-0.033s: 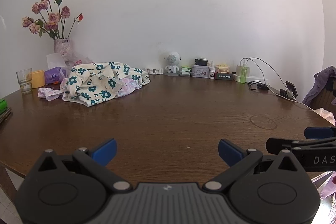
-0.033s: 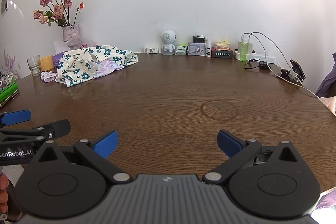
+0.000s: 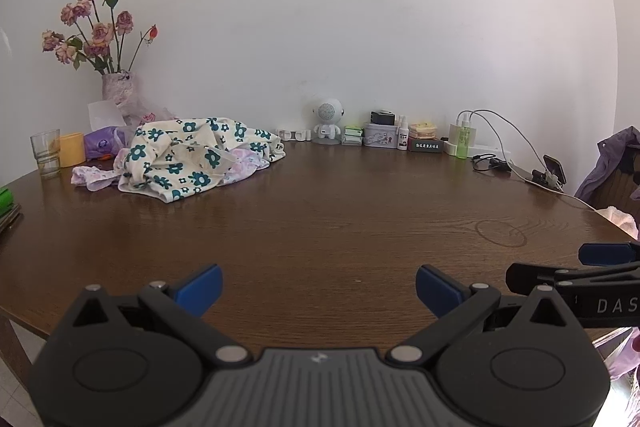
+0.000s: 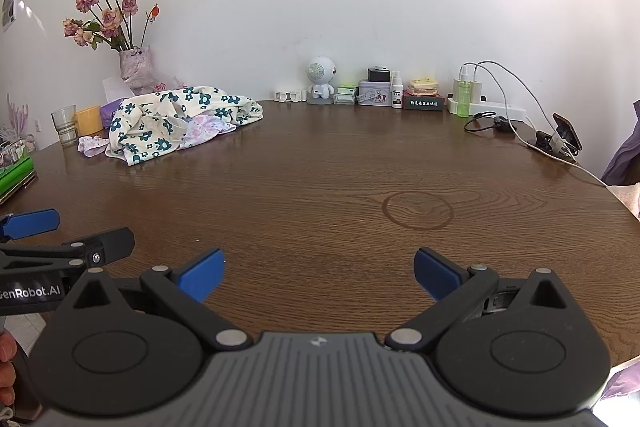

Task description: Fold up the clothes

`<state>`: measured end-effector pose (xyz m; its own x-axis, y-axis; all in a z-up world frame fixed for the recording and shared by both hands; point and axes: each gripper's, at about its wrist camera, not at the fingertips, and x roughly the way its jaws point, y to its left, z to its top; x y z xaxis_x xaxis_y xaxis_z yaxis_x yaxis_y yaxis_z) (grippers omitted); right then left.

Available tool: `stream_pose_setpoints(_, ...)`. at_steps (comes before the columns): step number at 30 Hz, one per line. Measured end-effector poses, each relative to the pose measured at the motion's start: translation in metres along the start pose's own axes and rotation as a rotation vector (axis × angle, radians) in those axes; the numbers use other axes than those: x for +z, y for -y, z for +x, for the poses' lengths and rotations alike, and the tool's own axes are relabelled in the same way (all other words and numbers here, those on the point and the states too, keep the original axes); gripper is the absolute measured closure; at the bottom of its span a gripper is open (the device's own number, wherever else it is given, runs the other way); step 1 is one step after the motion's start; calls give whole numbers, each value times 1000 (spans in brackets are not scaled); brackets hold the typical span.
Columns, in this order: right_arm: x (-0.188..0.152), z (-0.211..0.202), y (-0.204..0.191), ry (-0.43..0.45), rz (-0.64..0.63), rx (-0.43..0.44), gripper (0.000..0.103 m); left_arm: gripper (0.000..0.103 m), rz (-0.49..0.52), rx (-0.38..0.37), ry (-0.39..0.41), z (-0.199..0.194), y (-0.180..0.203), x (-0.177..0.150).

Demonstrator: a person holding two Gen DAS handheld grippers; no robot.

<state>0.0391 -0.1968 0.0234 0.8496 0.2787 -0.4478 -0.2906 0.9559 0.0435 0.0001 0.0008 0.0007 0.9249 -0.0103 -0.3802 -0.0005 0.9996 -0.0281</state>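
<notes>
A crumpled cream garment with teal flowers lies in a heap at the far left of the round wooden table. A pale lilac garment pokes out from under it. My left gripper hangs open over the table's near edge, with nothing between its blue pads. My right gripper is open too and holds nothing. It stands just right of the left one. Both are far from the clothes.
Against the far wall stand a vase of roses, a glass, a yellow cup, a small white robot figure, little boxes and a power strip with cables. A clipped phone and a purple coat are at the right.
</notes>
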Motion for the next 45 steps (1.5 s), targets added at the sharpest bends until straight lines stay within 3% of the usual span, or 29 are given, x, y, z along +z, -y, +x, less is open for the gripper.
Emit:
stream_pose_setpoints(20, -1, 1, 1, 3, -2, -3, 0, 0, 8, 8, 16, 17, 9, -7)
stream_pose_setpoints(45, 1, 2, 5, 1, -1, 1, 0, 0, 12, -5, 27, 2, 8, -8)
